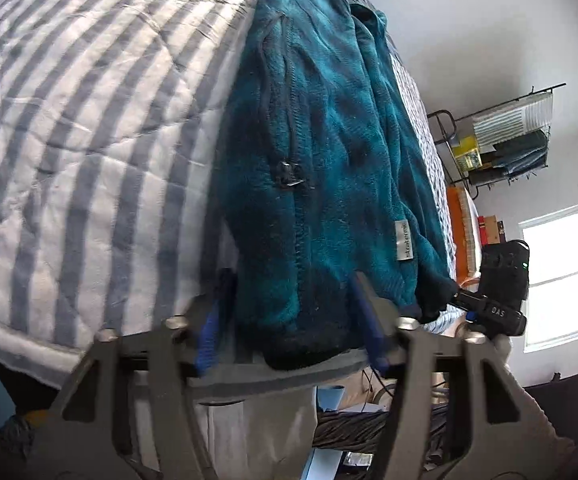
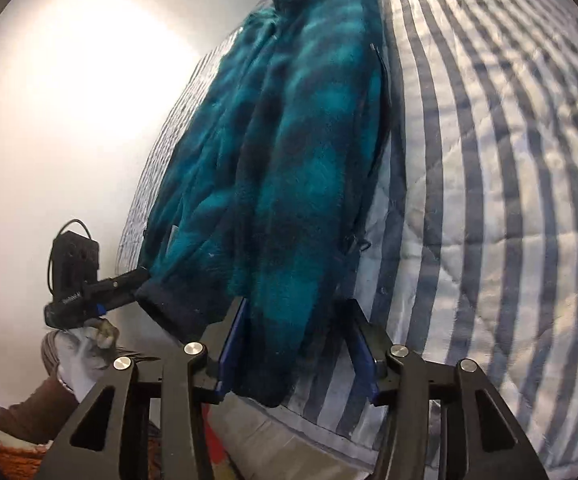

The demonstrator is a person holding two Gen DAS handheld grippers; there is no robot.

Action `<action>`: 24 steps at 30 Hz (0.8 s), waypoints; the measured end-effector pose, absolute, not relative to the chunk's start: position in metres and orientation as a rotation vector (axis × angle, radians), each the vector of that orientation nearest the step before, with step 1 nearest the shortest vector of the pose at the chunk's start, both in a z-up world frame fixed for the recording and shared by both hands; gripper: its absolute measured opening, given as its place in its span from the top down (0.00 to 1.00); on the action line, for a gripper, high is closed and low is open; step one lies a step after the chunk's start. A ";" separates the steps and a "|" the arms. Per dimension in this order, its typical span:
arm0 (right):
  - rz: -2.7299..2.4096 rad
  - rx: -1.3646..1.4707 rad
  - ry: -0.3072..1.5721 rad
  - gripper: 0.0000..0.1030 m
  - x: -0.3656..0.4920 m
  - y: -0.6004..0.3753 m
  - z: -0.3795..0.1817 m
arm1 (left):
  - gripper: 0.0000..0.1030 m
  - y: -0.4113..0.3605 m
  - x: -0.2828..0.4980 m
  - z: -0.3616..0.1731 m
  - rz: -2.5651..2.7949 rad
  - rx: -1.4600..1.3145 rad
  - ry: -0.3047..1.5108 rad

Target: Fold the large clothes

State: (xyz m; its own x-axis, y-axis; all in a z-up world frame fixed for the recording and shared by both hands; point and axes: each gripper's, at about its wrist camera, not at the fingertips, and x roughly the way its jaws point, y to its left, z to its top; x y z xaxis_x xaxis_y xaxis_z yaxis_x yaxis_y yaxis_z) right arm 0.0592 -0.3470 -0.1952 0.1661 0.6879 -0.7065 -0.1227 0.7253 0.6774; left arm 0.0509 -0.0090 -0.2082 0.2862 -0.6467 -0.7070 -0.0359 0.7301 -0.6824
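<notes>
A teal fleece jacket (image 1: 329,152) lies on a bed with a grey-and-white striped quilt (image 1: 89,120); it also fills the middle of the right wrist view (image 2: 289,168). My left gripper (image 1: 293,320) is open, its blue-padded fingers (image 1: 209,332) straddling the jacket's dark bottom hem at the bed's edge. My right gripper (image 2: 293,344) is open too, its fingers (image 2: 363,356) either side of the hem. The other gripper shows in each view, at a dark cuff (image 2: 161,304) on the jacket's far side; whether it grips the cuff I cannot tell.
The quilt (image 2: 489,200) spreads wide beyond the jacket. A wire rack (image 1: 505,140) with folded items stands by the wall, a window (image 1: 557,280) beside it. Clutter and cables lie on the floor below the bed edge (image 1: 349,420).
</notes>
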 end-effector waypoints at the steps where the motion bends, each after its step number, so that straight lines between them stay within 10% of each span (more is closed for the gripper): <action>1: 0.635 0.552 1.285 0.56 0.059 -0.350 -0.196 | 0.69 -0.011 0.053 -0.209 -0.450 -0.662 1.237; 7: 0.743 0.594 1.283 0.87 0.070 -0.331 -0.194 | 0.87 -0.018 0.053 -0.186 -0.470 -0.636 1.200; 24: 0.690 0.673 1.063 0.91 0.120 -0.349 -0.116 | 0.89 -0.006 0.130 -0.093 -0.459 -0.724 1.024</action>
State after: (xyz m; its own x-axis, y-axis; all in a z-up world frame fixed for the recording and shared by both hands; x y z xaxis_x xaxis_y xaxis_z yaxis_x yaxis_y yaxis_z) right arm 0.1196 -0.3490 -0.1159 0.3256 0.7771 -0.5386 -0.1763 0.6095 0.7729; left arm 0.1296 -0.0062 -0.0925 0.4586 -0.6533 -0.6024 0.0155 0.6837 -0.7296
